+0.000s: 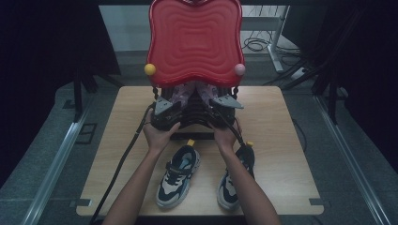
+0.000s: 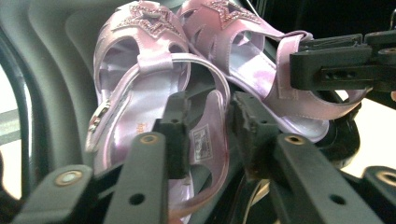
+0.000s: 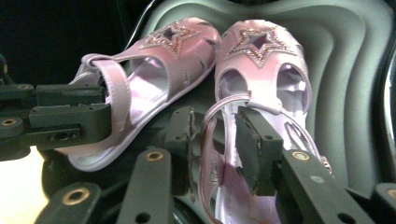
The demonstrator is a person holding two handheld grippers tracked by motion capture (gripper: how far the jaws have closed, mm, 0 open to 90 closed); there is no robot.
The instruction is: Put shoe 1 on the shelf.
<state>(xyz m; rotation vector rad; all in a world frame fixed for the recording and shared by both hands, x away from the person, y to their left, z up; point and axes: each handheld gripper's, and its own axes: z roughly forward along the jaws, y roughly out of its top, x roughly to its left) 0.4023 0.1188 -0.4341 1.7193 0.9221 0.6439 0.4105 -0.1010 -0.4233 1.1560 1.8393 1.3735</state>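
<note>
Both pink sandals sit in the dark tray under the red lid, centre frame. Our left gripper and right gripper stand half-open around the heel straps, not pinching. Sneakers at the bottom look next.

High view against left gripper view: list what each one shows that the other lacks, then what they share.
High view alone: the red lid standing open, a pair of sneakers on the table, and both forearms. Left gripper view alone: the star trim on the sandals, a buckle, a label on the insole, and the left gripper with its jaws apart either side of a heel strap. Shared: the pink sandals in the dark case and the right gripper.
</note>
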